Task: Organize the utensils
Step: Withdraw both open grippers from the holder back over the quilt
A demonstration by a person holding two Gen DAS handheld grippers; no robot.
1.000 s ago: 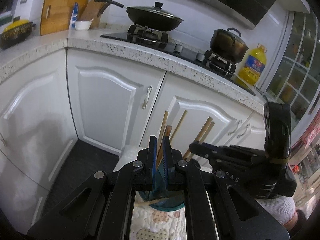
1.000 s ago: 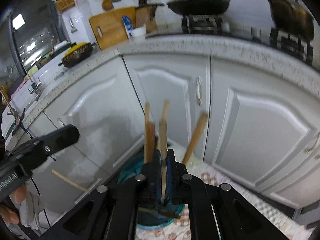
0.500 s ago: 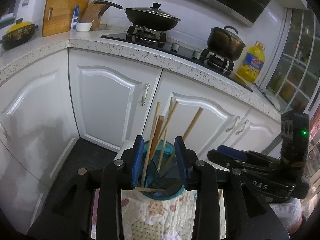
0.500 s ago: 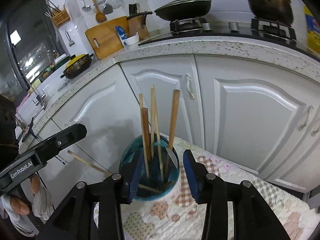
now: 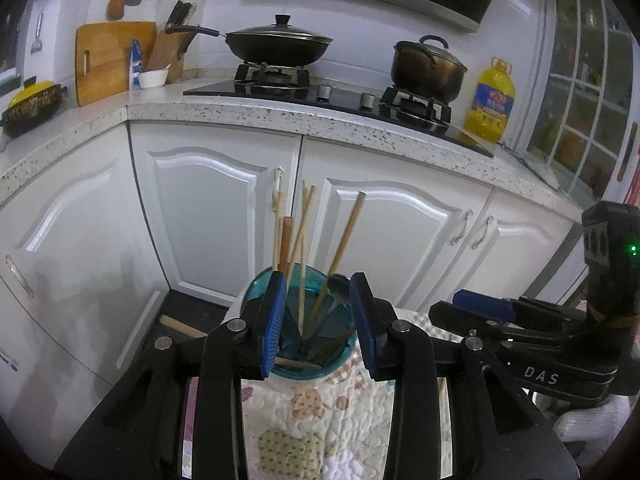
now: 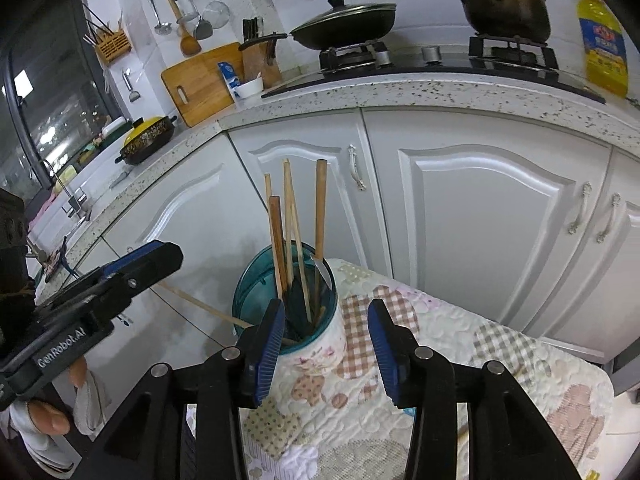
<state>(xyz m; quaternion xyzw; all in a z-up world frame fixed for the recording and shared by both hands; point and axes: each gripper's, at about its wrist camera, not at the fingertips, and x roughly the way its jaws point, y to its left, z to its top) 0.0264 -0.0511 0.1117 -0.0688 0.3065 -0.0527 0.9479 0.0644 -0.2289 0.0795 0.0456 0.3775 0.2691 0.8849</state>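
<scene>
Quilted cloth [image 6: 460,340]: spread on surface before white cabinets | Teal holder [image 6: 256,292]: upright at cloth's edge | Utensils [image 6: 320,208]: standing inside holder | Left gripper [image 5: 318,320]: released, holding nothing | Right gripper [image 6: 326,346]: released, holding nothing

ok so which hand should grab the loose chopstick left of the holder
Left, probably: the chopstick lies on the holder's left, right by the open left fingers. The right fingers, also open, sit toward the holder's other side.
</scene>
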